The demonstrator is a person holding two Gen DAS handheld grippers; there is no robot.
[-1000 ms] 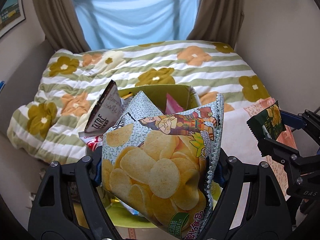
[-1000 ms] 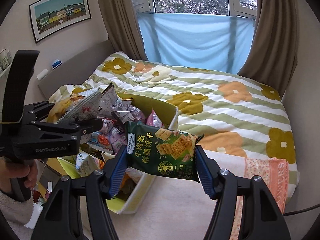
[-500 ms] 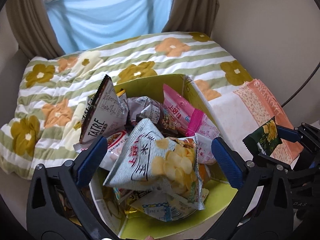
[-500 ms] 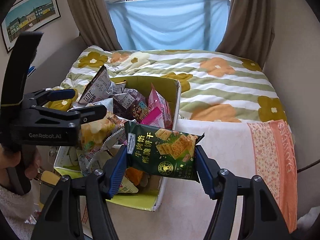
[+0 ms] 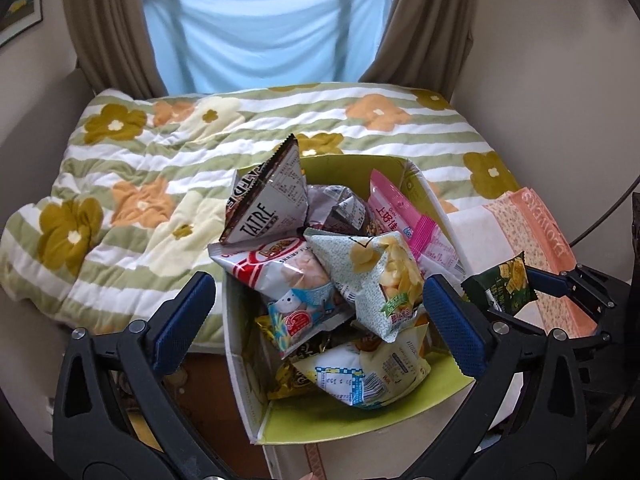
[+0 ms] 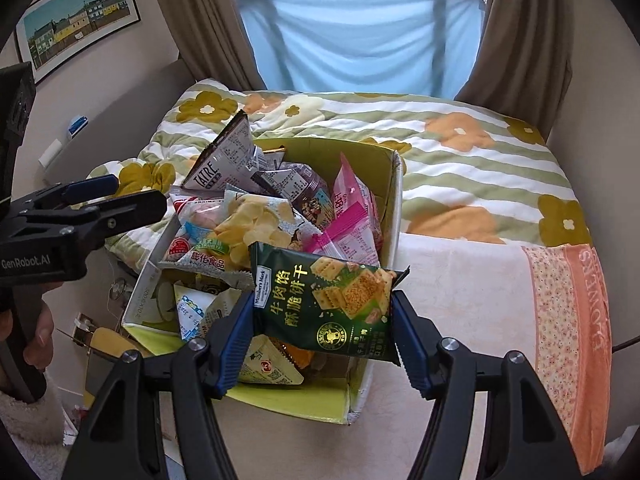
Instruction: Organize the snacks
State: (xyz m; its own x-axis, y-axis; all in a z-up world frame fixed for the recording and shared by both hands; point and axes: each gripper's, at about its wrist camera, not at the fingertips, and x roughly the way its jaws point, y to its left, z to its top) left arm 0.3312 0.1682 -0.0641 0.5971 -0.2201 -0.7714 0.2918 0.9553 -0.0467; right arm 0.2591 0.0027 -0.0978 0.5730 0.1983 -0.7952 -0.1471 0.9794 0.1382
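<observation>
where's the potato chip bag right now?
In the yellow-lined box, on top of the pile: the potato chip bag lies between the shrimp-flavour bag and the pink packet, below the open left gripper.

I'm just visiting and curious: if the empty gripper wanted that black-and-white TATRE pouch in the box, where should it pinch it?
Probably the pointed top corner of the black-and-white TATRE pouch, coming from above. That corner stands clear of the other packets in the yellow-green cardboard box, while its lower edge is wedged among them. The left gripper is open.
</observation>
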